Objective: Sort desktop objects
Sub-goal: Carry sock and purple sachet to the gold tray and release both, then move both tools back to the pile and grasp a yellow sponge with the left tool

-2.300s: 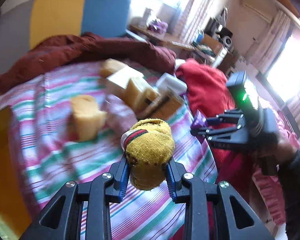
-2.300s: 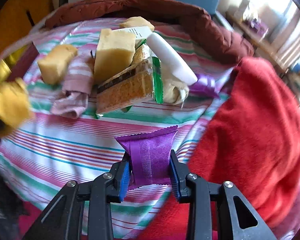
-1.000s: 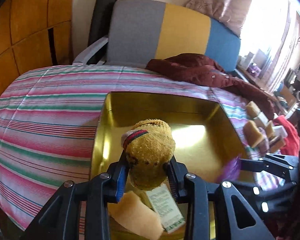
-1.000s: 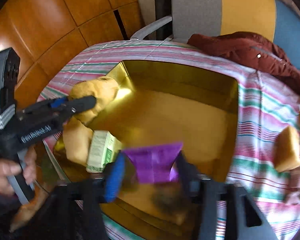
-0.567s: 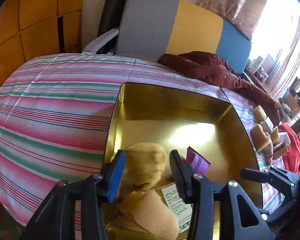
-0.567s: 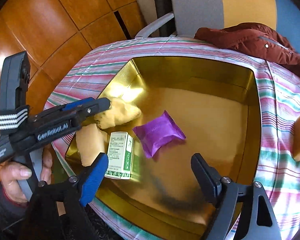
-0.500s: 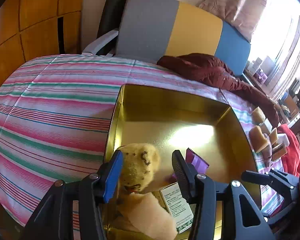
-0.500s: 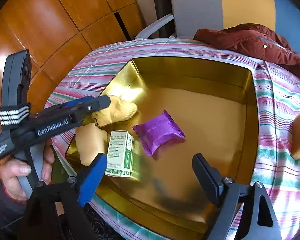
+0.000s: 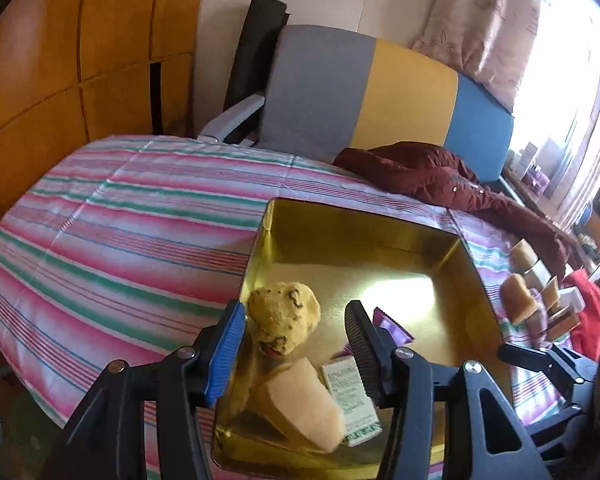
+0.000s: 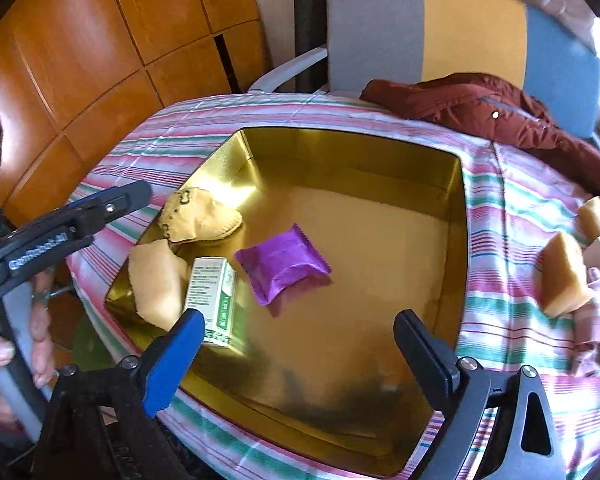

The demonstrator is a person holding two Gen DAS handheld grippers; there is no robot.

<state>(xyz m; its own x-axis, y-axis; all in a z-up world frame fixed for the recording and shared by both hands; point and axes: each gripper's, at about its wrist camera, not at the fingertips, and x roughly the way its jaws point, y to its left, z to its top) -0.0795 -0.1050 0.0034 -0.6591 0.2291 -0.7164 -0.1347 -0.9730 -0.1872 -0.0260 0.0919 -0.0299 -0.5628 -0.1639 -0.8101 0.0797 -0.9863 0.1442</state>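
Observation:
A gold tin tray (image 10: 461, 220) sits on the striped tablecloth. Inside it lie a yellow sock (image 10: 198, 216), a purple packet (image 10: 284, 262), a green-and-white box (image 10: 212, 296) and a tan sponge (image 10: 156, 280). My left gripper (image 9: 294, 310) is open above the tray's near left corner. The sock (image 9: 284, 312) rests on the tray floor below, clear of the pads. My right gripper (image 10: 300, 320) hovers over the tray's near edge, its jaws opening wide with nothing between them. The purple packet lies loose ahead of it.
More sponges and small boxes (image 10: 563, 280) are piled on the cloth right of the tray. A maroon jacket (image 10: 479, 108) lies behind it, in front of a grey, yellow and blue chair (image 10: 419, 28). A hand (image 10: 4, 356) holds the left gripper's handle.
The left gripper let go of the yellow sock, which dropped into the tray, then drew back a little. The right gripper released the purple packet into the tray and its jaws spread wider.

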